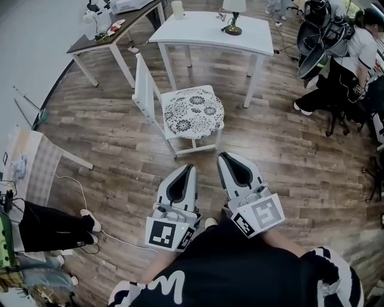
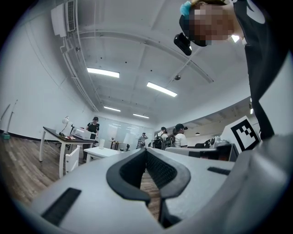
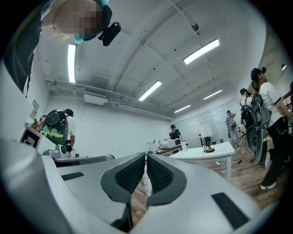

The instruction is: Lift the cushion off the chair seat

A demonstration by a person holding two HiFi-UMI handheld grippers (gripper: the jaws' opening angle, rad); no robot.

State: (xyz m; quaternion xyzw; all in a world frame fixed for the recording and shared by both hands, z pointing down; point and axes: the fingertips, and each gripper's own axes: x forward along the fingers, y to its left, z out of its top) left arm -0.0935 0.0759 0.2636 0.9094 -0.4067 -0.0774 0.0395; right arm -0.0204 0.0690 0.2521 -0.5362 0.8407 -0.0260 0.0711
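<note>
A round cushion with a black-and-white floral print lies on the seat of a small white chair on the wood floor, in front of a white table. Both grippers hover side by side short of the chair, pointing at it, nothing between their jaws. My left gripper is shut, its dark pads meeting at the tips. My right gripper is shut too, pads together, its tip just short of the chair's front edge. In the left gripper view the chair's back stands at the left; the cushion is hidden there.
Behind the chair stands a white table with a lamp. A brown desk is at the back left. A person with chairs stands at the far right. Someone's legs, cables and a folded rack lie at the left.
</note>
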